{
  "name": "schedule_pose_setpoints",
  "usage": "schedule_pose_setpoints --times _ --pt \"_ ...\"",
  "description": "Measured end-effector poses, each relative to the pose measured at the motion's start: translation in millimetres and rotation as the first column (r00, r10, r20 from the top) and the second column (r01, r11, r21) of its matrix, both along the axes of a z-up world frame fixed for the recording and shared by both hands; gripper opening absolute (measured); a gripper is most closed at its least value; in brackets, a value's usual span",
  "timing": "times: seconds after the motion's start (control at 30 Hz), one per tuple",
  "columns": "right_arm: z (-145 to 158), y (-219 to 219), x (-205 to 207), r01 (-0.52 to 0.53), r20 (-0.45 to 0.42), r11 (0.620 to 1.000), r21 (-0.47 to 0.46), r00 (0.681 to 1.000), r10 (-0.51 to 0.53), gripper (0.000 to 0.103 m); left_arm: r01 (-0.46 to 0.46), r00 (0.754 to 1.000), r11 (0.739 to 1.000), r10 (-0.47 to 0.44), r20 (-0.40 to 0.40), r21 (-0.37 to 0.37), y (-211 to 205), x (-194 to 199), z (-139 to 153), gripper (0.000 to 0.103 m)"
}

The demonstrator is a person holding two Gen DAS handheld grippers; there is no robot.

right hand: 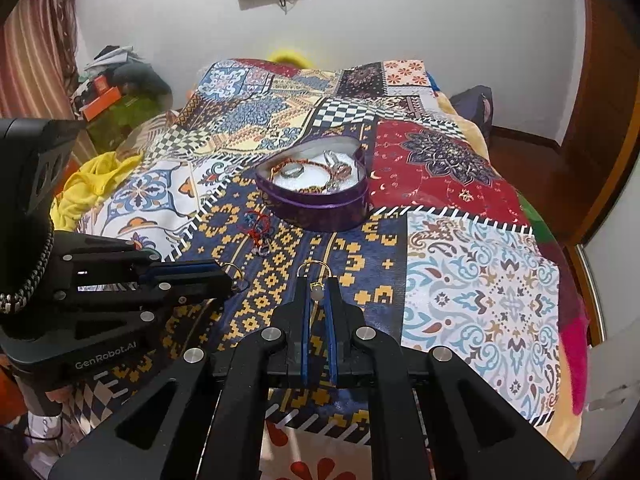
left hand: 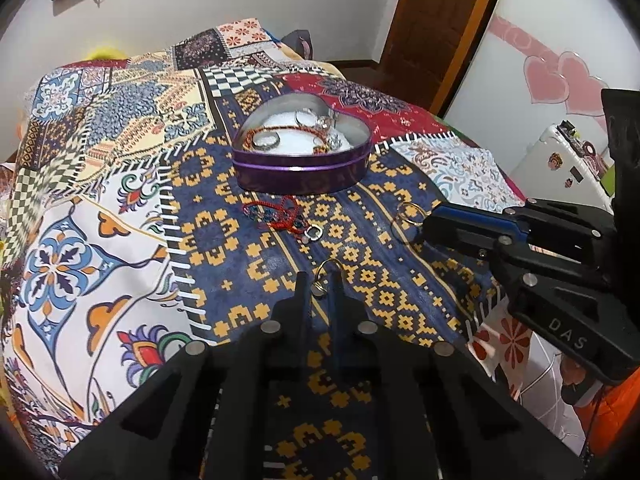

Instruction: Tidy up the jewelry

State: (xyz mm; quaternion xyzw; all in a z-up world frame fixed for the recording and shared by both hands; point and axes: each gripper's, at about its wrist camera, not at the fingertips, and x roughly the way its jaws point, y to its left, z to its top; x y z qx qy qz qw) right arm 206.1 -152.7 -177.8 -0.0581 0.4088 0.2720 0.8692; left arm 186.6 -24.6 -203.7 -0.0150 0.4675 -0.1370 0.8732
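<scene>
Both tongs are down at the bed [right hand: 480,280], over the patchwork quilt, each closed on a gold hoop earring. The left tongs [left hand: 320,280] pinch the bead end of 1 gold hoop [left hand: 329,270], its ring sticking out past the tips. The right tongs [right hand: 317,286] do the same with the other gold hoop [right hand: 314,268], the small pale bead caught between the blue pads. So the step in hand looks like the pick-up of the pair, 1 hoop per hand, both low over the blue-and-yellow patch of quilt.

What comes next, I'd judge, is a lift and a carry forward to the purple heart-shaped tin [left hand: 302,160], which sits open further up the bed, then letting go above its white lining. The hoops are thin and held only at 1 end, so they could swing or slip on the way.

Counting: 2 tongs, 2 gold hoops, 1 tin. On the quilt just in front of the tin lies 1 tangle of red cord bracelets [left hand: 276,214] with a small silver ring [left hand: 313,233] at its edge. Inside the tin I make out a beaded strand and several silver rings, too jumbled to count exactly.
</scene>
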Motion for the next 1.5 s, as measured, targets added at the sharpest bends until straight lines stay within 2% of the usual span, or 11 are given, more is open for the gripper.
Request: schedule_pose_setpoints --times 0.57,0.77,1.1,1.5 --pt "47.5 2.2 10.1 0.028 0.118 0.996 0.079 0.992 -0.037 0.006 -0.05 0.986 0.998 0.056 0.158 -0.041 28.2 14.1 64.5 0.007" --pt "57.4 4.3 20.5 0.027 0.151 0.994 0.102 0.988 -0.042 0.006 -0.058 0.98 0.997 0.066 0.189 -0.049 32.9 26.4 74.1 0.007" --pt "50.8 16.1 42.9 0.013 0.147 0.995 0.102 0.989 -0.028 0.006 -0.049 0.981 0.997 0.058 0.187 -0.051 33.3 50.1 68.9 0.007" --pt "23.7 32.2 68.1 -0.031 0.077 0.998 0.05 0.997 0.027 0.006 -0.026 0.991 1.0 0.028 0.132 -0.016 25.8 81.6 39.2 0.007"
